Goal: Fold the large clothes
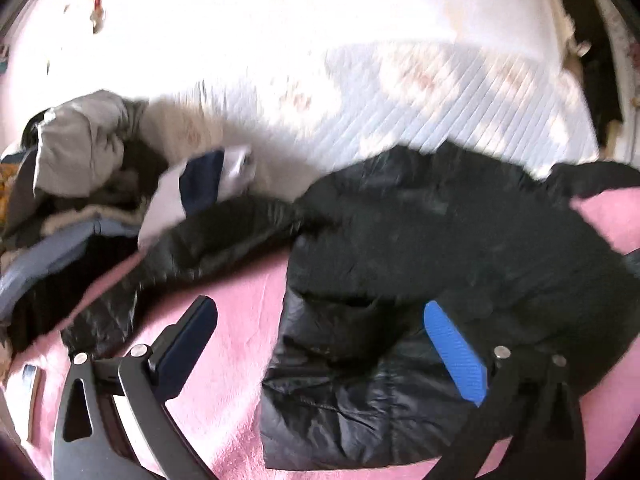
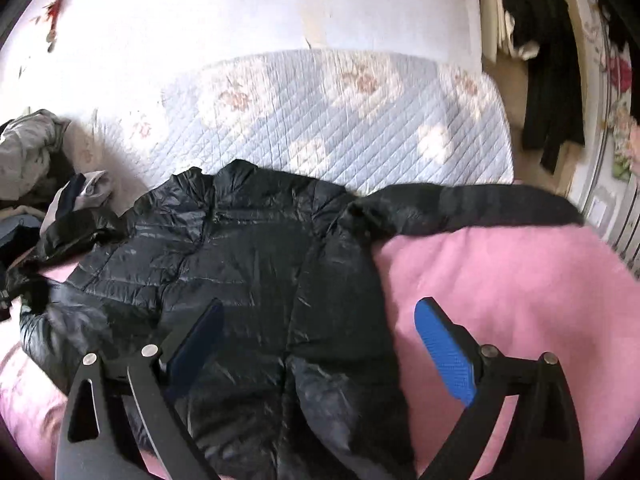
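Observation:
A shiny black puffer jacket [image 2: 240, 256] lies spread flat on a pink blanket [image 2: 500, 280], collar toward the far side, one sleeve [image 2: 480, 204] stretched out to the right. In the left wrist view the same jacket [image 1: 400, 248] fills the centre and right, its other sleeve [image 1: 208, 236] running left. My left gripper [image 1: 320, 320] is open over the jacket's lower left edge, nothing between its fingers. My right gripper [image 2: 320, 320] is open above the jacket's lower right edge, its blue pad [image 2: 444, 348] over the blanket, and it holds nothing.
A heap of other clothes [image 1: 76, 168], grey and dark, sits at the left, seen too in the right wrist view as a clothes pile [image 2: 32, 152]. A pale quilted floral cover [image 2: 340, 120] spans the bed beyond. Dark garments [image 2: 552, 92] hang at the right.

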A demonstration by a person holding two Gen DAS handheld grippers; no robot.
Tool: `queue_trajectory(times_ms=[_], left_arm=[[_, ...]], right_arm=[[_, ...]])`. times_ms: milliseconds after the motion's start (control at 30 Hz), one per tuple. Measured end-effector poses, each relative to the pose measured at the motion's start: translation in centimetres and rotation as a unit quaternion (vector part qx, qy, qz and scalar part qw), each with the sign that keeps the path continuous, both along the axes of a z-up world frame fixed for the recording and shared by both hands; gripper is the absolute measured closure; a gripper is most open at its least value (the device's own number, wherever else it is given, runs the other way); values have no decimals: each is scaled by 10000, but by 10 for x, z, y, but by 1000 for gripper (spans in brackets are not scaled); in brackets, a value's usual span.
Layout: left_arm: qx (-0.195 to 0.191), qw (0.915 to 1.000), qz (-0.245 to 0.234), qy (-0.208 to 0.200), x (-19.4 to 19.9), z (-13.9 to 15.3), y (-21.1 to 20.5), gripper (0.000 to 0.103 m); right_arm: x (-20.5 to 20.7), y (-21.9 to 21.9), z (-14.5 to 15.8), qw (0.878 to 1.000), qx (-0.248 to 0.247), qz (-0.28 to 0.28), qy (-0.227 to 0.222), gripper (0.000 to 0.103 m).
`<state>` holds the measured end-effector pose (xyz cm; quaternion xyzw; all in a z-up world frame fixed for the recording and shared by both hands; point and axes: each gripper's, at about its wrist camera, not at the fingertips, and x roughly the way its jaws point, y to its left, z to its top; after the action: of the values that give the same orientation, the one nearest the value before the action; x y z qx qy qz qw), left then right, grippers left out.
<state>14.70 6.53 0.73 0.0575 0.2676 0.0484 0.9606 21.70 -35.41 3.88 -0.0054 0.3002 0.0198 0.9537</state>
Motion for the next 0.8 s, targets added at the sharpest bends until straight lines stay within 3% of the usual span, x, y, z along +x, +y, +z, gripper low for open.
queue_trajectory(times_ms=[133, 233, 300, 333, 367, 400, 433, 467, 500, 600, 633, 733, 800], left_arm=[[-272, 9989, -347, 178, -13, 3, -7, 0], [-438, 9949, -672, 604, -9, -13, -17, 0], [-287, 9923, -720, 968, -3, -28, -29, 0], [-73, 9918, -505, 1174, 3, -39, -33, 0], [198, 9897, -72, 1417, 11, -52, -35, 0], [269, 9863, 288, 1604, 19, -63, -31, 0], [58, 9843, 441, 1708, 25, -71, -22, 0], [-193, 9814, 531, 1835, 32, -79, -12, 0], [-378, 9777, 630, 1967, 37, -85, -4, 0], [-878, 9667, 961, 2203, 50, -101, 22, 0], [-1015, 9640, 1101, 2196, 51, -104, 31, 0], [-1112, 9637, 1158, 2132, 46, -99, 40, 1], [-1069, 9672, 1035, 2058, 40, -93, 41, 3]], right_arm=[[-16, -1, 1, 9992, -301, 90, 252, 6], [-22, -7, -15, 9955, -466, 102, 813, 6], [-11, -13, -37, 9896, -345, 168, 1388, 8], [-5, -17, -46, 9864, -248, 157, 1615, 23], [3, -26, -57, 9831, -47, 85, 1827, 47], [8, -32, -62, 9813, 119, 46, 1918, 59], [13, -39, -66, 9798, 357, 57, 1969, 76], [17, -43, -66, 9805, 527, 103, 1892, 86], [22, -45, -65, 9836, 505, 115, 1730, 90], [46, -40, -64, 9904, -406, -275, 1292, 91], [56, -42, -70, 9881, -526, -446, 1376, 91], [62, -55, -80, 9836, -164, -830, 1592, 91], [52, -61, -67, 9864, 350, -896, 1330, 91]])
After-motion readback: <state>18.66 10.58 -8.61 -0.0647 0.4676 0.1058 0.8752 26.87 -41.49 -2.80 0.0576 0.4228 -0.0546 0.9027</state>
